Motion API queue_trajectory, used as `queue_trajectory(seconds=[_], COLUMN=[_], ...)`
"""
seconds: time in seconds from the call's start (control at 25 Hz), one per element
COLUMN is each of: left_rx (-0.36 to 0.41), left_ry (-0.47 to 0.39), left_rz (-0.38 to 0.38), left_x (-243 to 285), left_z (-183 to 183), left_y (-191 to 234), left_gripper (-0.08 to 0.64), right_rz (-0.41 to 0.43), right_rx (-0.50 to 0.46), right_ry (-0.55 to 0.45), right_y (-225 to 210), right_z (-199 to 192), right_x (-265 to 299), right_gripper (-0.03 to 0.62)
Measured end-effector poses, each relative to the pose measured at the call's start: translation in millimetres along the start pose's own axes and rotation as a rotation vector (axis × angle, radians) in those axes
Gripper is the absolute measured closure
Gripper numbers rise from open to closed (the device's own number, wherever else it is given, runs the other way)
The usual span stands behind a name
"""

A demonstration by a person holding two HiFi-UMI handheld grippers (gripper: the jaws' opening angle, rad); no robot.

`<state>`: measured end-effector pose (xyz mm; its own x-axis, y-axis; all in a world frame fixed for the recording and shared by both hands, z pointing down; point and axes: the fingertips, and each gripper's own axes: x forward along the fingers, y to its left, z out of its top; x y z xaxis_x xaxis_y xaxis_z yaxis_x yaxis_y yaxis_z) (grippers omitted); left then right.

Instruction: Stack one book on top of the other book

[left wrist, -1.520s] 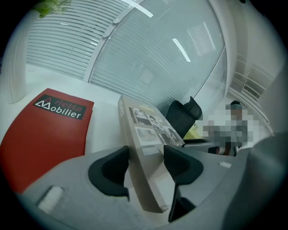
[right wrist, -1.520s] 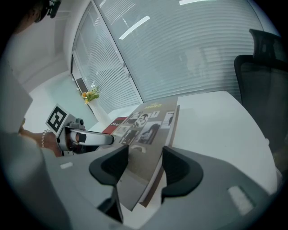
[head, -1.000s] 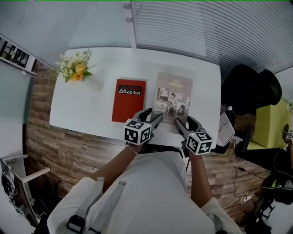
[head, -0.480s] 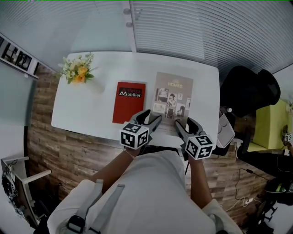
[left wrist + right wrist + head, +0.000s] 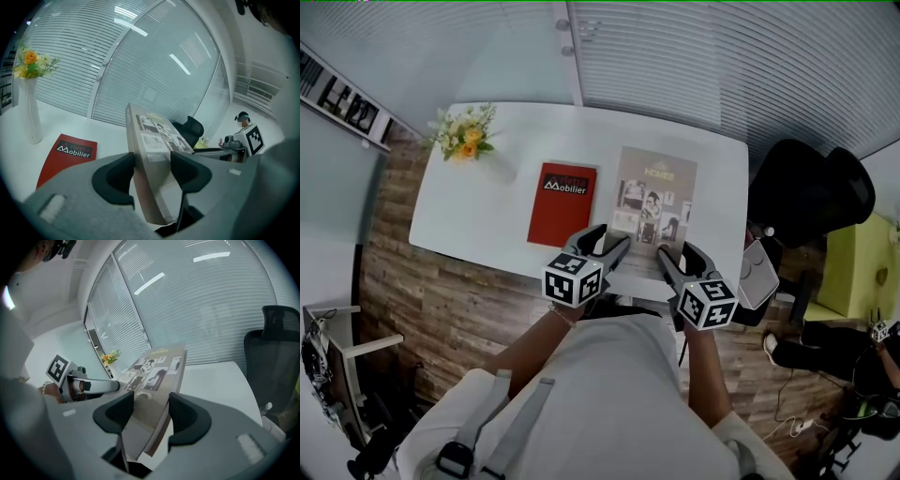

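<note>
Both my claws were clamped on the grey photo-cover book [image 5: 656,192], at its near corners. The left gripper [image 5: 617,239] had the lower-left corner and the right gripper [image 5: 675,251] had the lower-right.

The head view only gave the layout. The grey book sat at frame centre, with the red "Mobilier" book [image 5: 562,204] just left of it and a strip of white table [image 5: 469,216] between them. It didn't show whether the book's far edge had left the table.

The left gripper view showed the left gripper [image 5: 152,171] with both pads against the book [image 5: 150,150], whose cover was tilted. The red book [image 5: 65,152] lay flat at lower left. The white vase of flowers [image 5: 30,112] stood at far left.

The right gripper view showed the same clamp for the right gripper [image 5: 151,411], with the book [image 5: 154,376] slanting up between the pads. The red book wasn't visible there. The left gripper's marker cube [image 5: 58,369] showed at mid left.

Around the table, the vase [image 5: 469,136] was at upper left in the head view, well apart from the red book. A black office chair [image 5: 806,192] stood off the table's right edge. Blinds [image 5: 675,56] ran across the top.
</note>
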<state>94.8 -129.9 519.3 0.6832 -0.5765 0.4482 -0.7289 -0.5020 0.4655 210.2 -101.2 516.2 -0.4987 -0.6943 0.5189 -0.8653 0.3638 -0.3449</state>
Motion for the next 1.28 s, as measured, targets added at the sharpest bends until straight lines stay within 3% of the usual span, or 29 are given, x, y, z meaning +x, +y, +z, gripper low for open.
queue_trajectory(seconds=[0.64, 0.92, 1.28], left_rx=[0.001, 0.013, 0.000], left_ry=[-0.011, -0.013, -0.016], left_rz=[0.022, 0.017, 0.030], left_x=[-12, -35, -87], left_z=[-13, 1, 17], left_y=[-2, 38, 123], left_gripper=[0.305, 0.305, 0.305], right_rz=[0.032, 0.030, 0.045], right_rx=[0.003, 0.002, -0.010], right_ry=[0.004, 0.002, 0.007], right_y=[8, 44, 118], right_z=[-13, -5, 3], right_x=[-5, 27, 94], right_gripper=[0.365, 0.365, 0.365])
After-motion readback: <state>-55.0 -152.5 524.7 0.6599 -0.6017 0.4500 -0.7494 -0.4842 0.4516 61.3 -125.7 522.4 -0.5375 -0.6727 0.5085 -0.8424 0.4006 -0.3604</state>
